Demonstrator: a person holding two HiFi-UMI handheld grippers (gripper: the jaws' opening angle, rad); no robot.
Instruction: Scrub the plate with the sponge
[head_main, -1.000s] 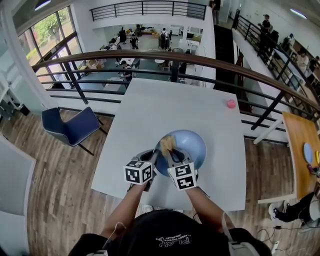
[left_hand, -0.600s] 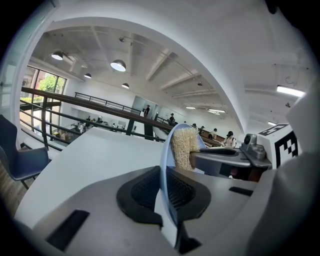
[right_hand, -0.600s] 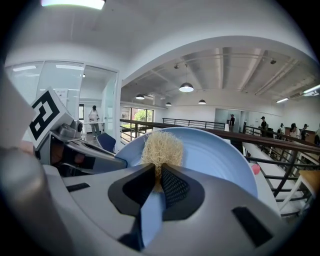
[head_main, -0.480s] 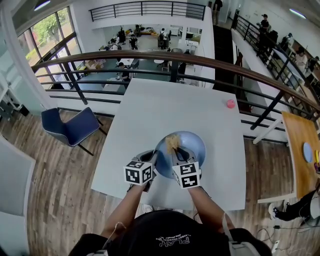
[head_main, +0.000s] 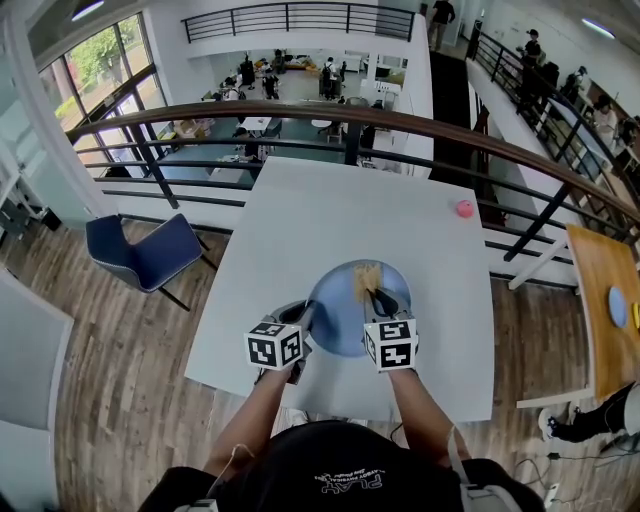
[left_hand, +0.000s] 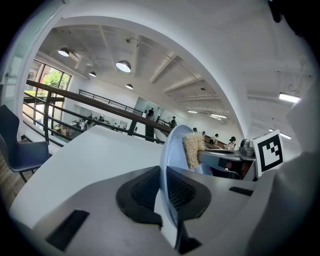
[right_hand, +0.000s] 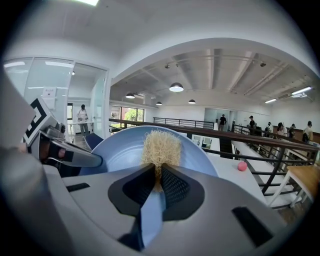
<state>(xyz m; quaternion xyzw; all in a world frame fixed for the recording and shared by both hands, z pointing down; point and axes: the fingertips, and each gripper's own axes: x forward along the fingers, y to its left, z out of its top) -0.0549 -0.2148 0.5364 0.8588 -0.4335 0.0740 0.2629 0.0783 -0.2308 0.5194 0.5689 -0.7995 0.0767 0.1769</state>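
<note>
The right gripper (head_main: 374, 292), pinching the sponge (head_main: 367, 276), has slid rightward across the plate (head_main: 335, 315). The left gripper (head_main: 303, 315) still clamps the plate's rim. The shirt print (head_main: 347, 481) seems too small to read.

One plate (head_main: 336, 312), one sponge (head_main: 367, 278), one pink ball (head_main: 464, 208), one blue chair (head_main: 150, 252).

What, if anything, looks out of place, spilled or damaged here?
Nothing looks spilled or damaged. The left gripper clamps the plate by its rim, and the right gripper holds the sponge against it. The only stray thing is a pink ball near the far right edge of the table.
</note>
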